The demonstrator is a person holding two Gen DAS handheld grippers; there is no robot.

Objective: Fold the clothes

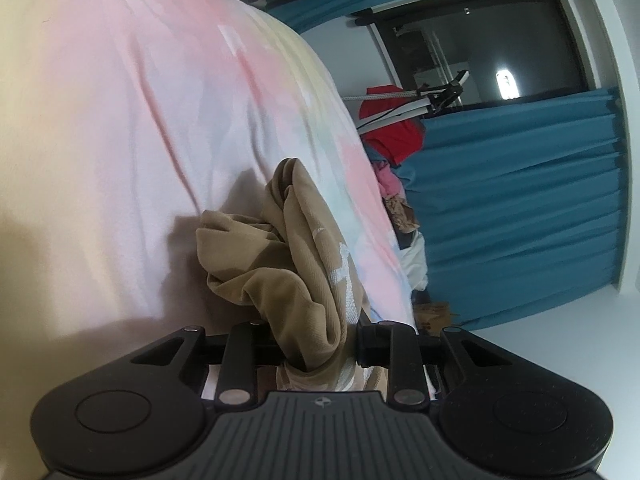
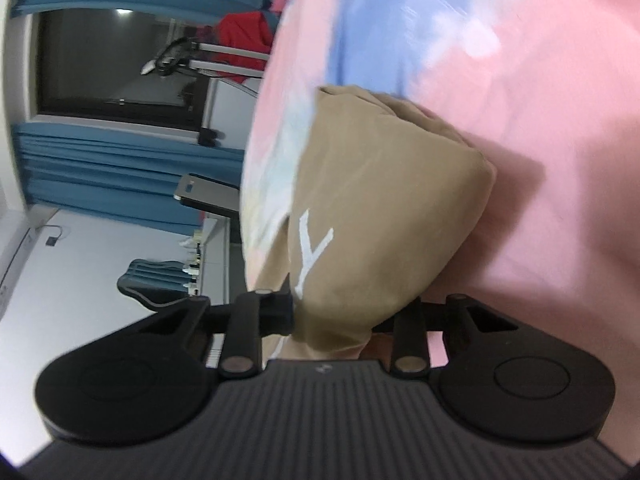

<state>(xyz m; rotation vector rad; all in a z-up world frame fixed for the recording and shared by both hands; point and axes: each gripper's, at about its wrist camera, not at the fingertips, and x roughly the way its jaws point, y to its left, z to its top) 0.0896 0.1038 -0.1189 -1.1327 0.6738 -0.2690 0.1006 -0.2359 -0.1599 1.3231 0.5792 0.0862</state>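
Note:
A tan garment (image 1: 296,264) with white lettering bunches up in front of my left gripper (image 1: 320,344), which is shut on a fold of it. The cloth hangs over a pastel pink and blue bedsheet (image 1: 132,128). In the right wrist view the same tan garment (image 2: 372,208) shows a white letter, and my right gripper (image 2: 334,316) is shut on another part of it, just above the pink bedsheet (image 2: 560,100). Both views are tilted sideways. The fingertips of both grippers are buried in cloth.
Teal curtains (image 1: 520,208) and a dark window (image 1: 480,52) lie beyond the bed edge. A red garment (image 1: 392,124) and a pile of other clothes (image 1: 396,196) sit by a white stand (image 1: 404,108). A desk with a chair (image 2: 160,284) shows in the right wrist view.

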